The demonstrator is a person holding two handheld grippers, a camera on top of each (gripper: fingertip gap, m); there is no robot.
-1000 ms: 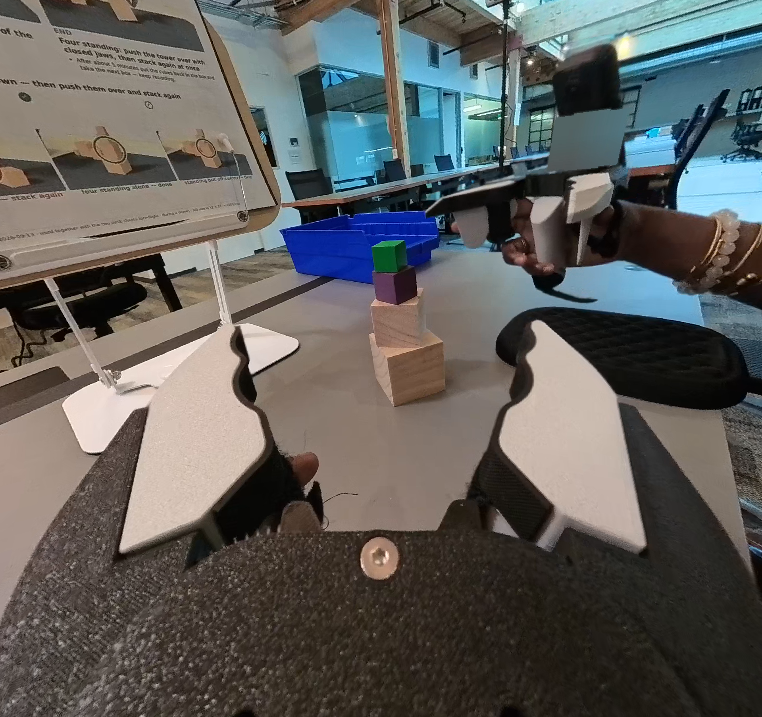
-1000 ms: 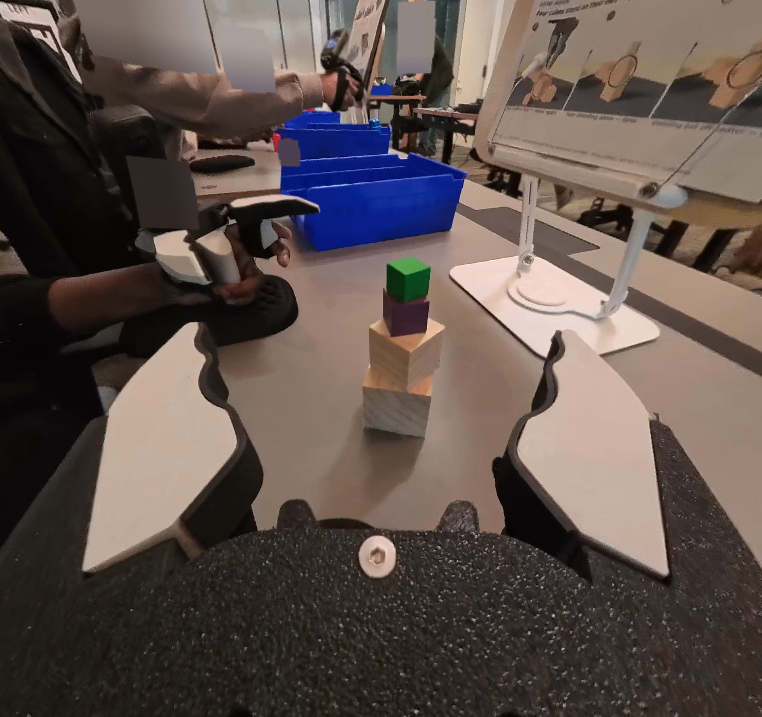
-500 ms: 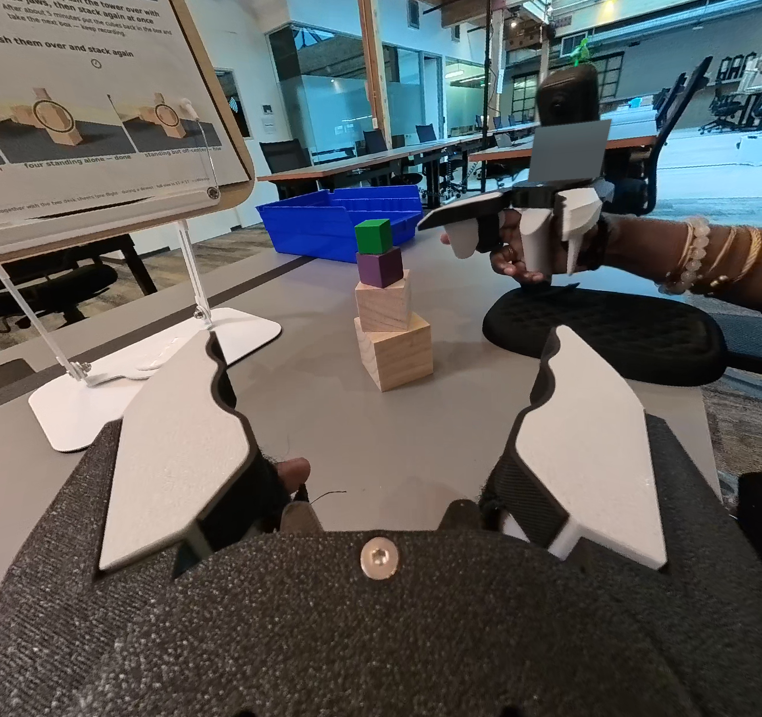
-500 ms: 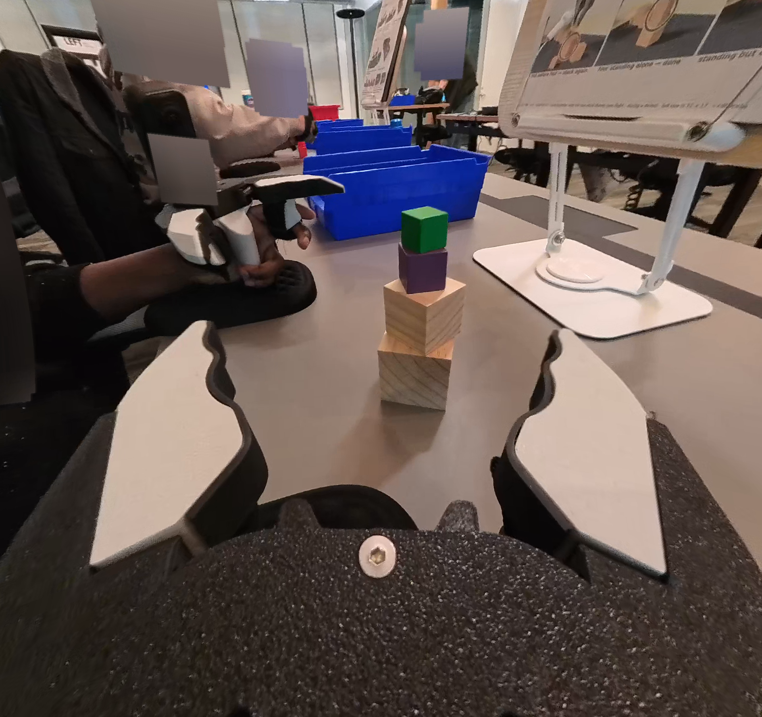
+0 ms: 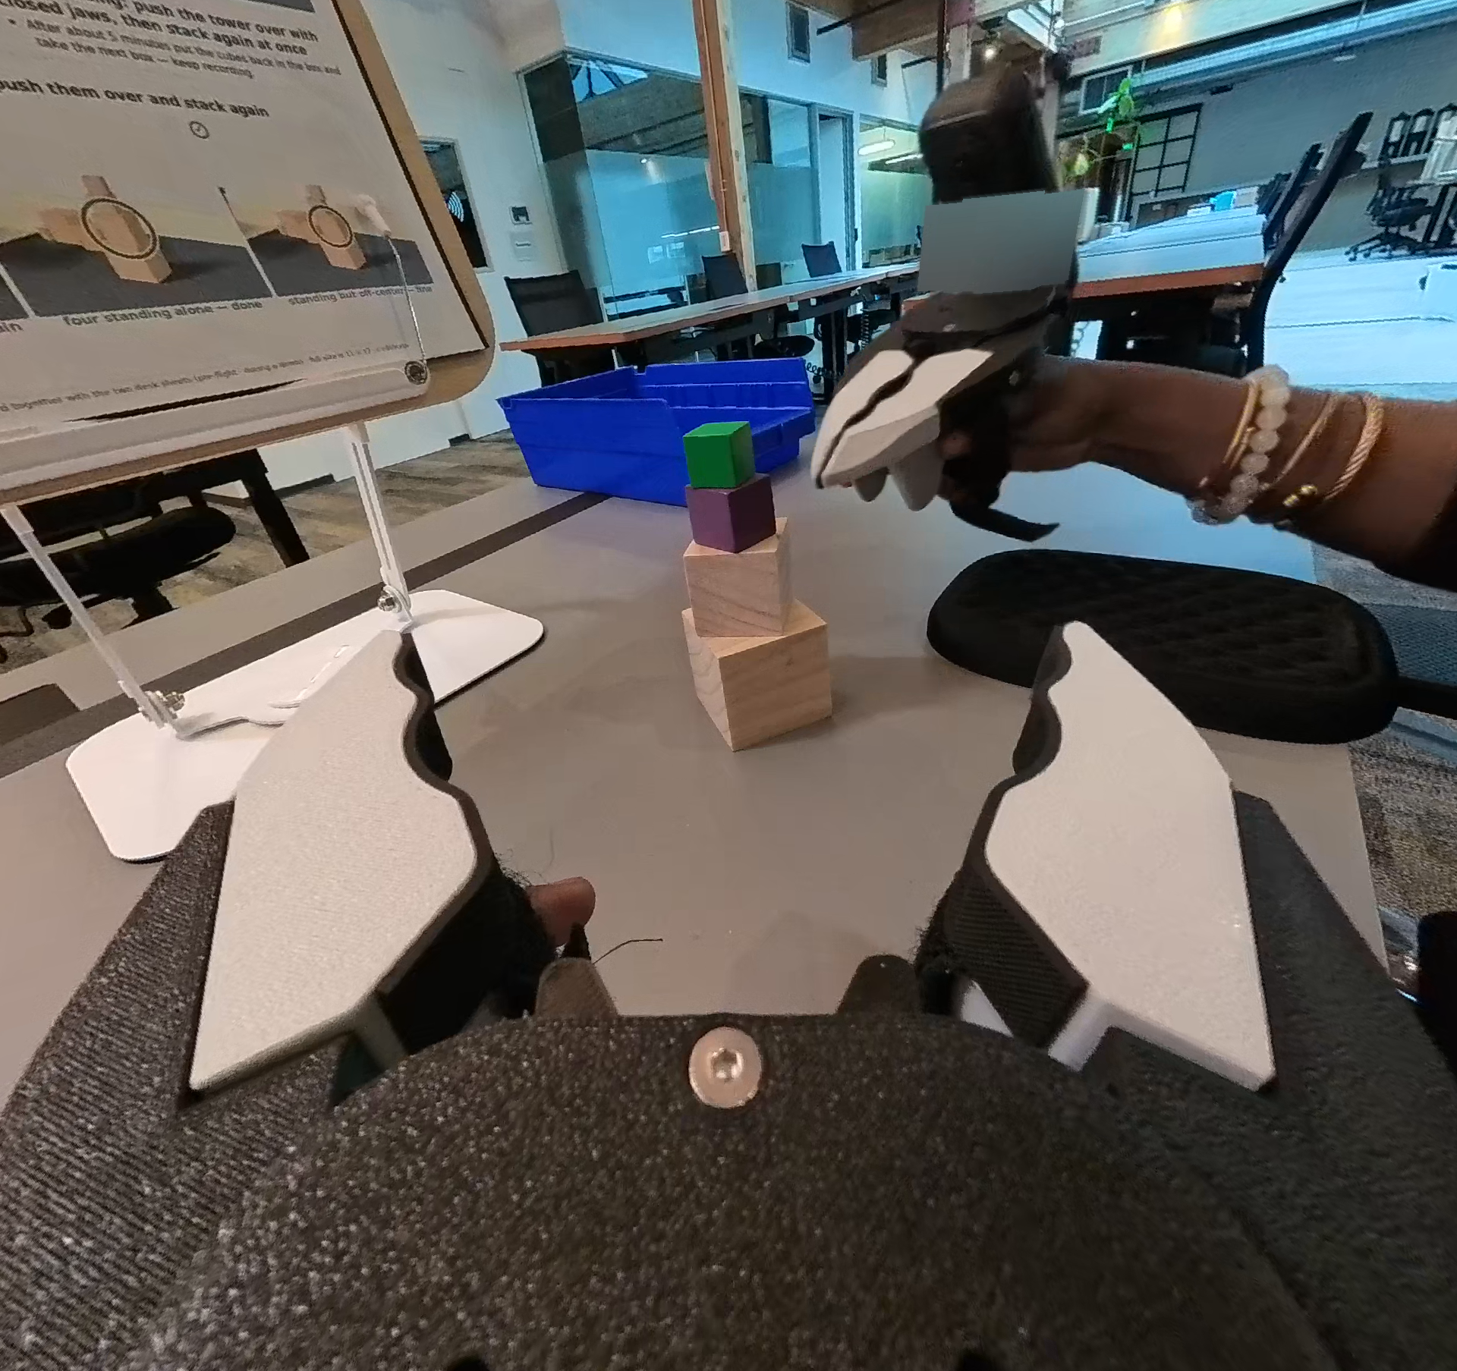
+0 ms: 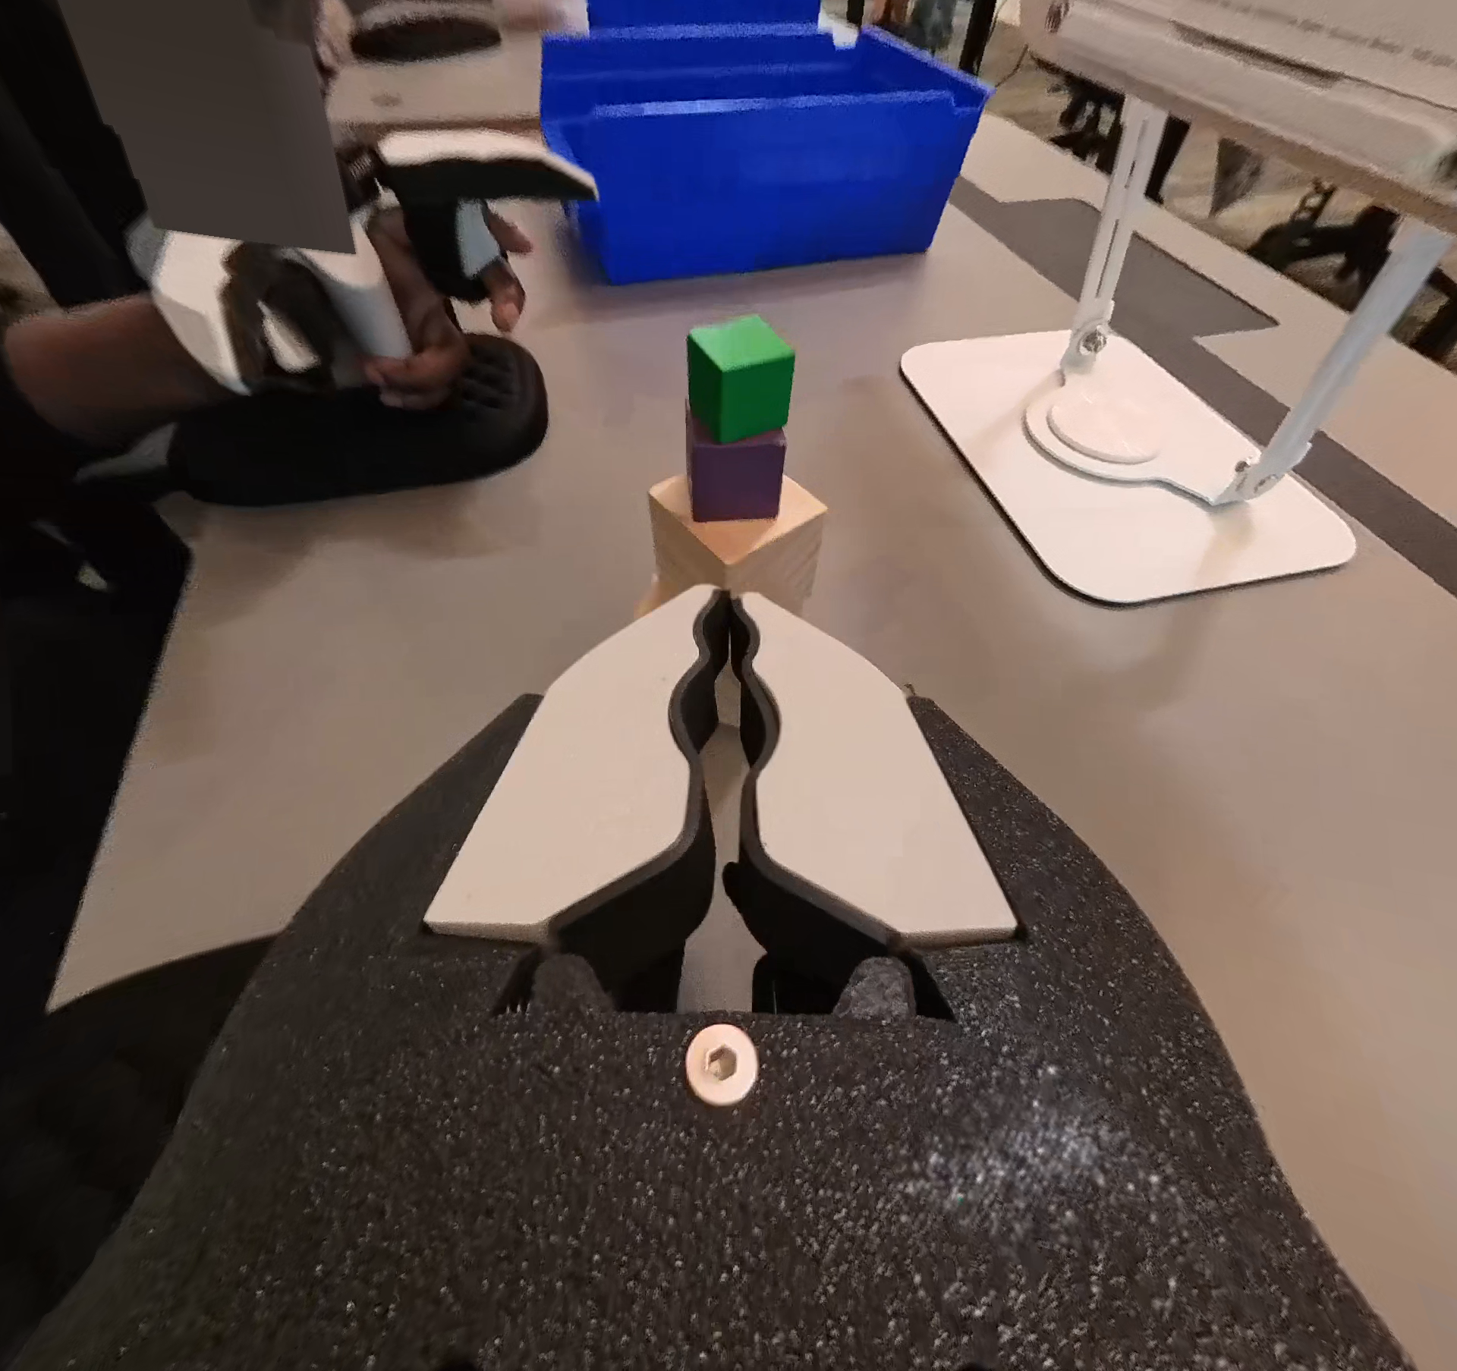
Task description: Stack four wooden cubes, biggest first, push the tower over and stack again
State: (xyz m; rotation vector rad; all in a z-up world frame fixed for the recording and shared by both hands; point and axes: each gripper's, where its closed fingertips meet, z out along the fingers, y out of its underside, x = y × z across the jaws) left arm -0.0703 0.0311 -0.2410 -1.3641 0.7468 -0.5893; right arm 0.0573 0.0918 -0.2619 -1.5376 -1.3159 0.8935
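Note:
A tower of four cubes stands on the grey table. From the top it has a green cube, a purple cube, a small wooden cube and a larger wooden cube. My left gripper is open and empty, well short of the tower. My right gripper is shut on nothing, level with the green cube, a small gap to its right. In the right wrist view the shut right gripper points at the tower: green cube, purple cube, wooden cube. The bottom cube is mostly hidden.
A blue bin stands behind the tower and shows in the right wrist view too. A white stand carrying an instruction board stands beside the tower. A black padded rest lies on the other side. The left gripper's hand rests on it. Spacing between my two grippers at the tips: around 15 cm.
My right gripper's pads came together on air and it moved up close to the top of the tower. My left gripper stayed open. The tower has not moved.

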